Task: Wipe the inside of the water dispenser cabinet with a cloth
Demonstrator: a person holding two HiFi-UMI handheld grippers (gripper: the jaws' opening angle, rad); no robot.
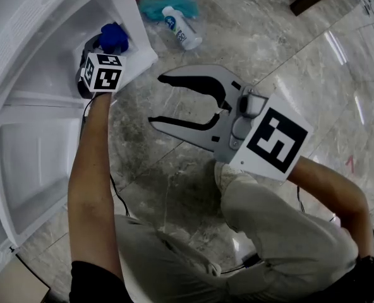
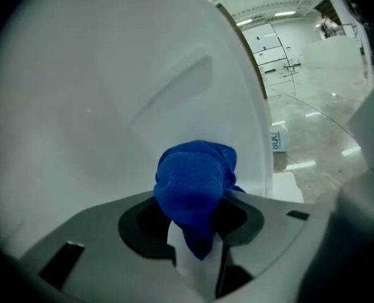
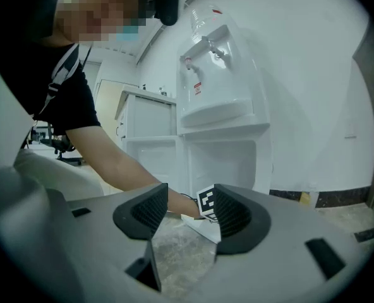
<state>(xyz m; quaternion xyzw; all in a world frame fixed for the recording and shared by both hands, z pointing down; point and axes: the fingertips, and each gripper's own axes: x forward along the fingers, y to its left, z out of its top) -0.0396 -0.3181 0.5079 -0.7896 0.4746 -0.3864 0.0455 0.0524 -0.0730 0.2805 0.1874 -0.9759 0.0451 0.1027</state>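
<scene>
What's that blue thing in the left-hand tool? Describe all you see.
A bright blue cloth, nubbly like microfibre, bunched into a rounded wad. The left gripper is shut on its lower end; the rest bulges past the jaws. It is inside the open white plastic cabinet, near a wall; contact can't be told.

No word can be read for certain: the white plastic bottle lying on the grey marble floor carries a blue label whose lettering is too small and blurred, and the red sticker on the white water dispenser is equally illegible.
</scene>
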